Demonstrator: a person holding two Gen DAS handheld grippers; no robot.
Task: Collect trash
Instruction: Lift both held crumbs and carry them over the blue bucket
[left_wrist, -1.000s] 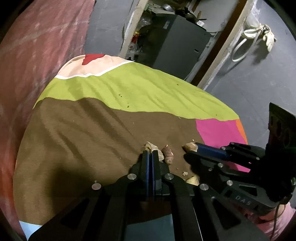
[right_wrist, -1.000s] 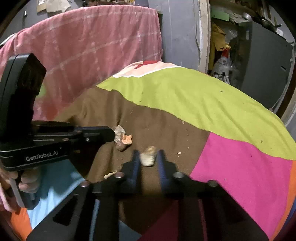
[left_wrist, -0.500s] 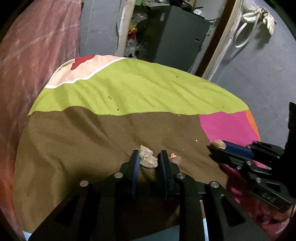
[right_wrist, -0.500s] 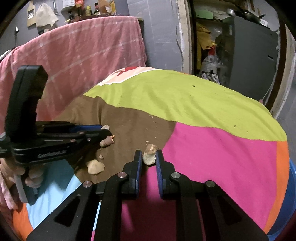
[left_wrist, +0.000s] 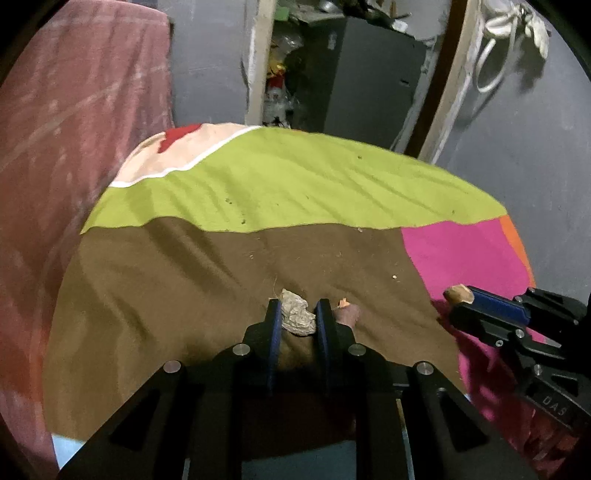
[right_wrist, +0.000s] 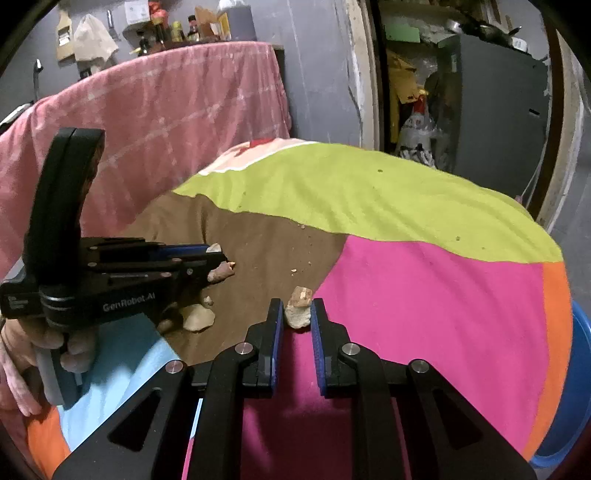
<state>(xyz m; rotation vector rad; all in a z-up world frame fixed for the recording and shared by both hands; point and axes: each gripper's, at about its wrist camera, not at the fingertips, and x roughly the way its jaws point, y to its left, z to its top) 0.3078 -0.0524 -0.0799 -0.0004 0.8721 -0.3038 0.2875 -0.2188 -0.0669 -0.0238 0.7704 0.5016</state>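
Left tongs (left_wrist: 294, 317) were closing around a crumpled scrap (left_wrist: 295, 314) between the blue pads, sides touching it, low over the brown patch of the patchwork cloth (left_wrist: 295, 184). Right tongs (right_wrist: 297, 319) were pinched tight on a pale chunk (right_wrist: 298, 312), held above the pink patch. More scraps lay loose on the brown patch: a reddish-brown piece (right_wrist: 221, 273) just beside the left tongs, a flat pale piece (right_wrist: 199, 318) below them. A hand (right_wrist: 22, 354) gripped the left handle.
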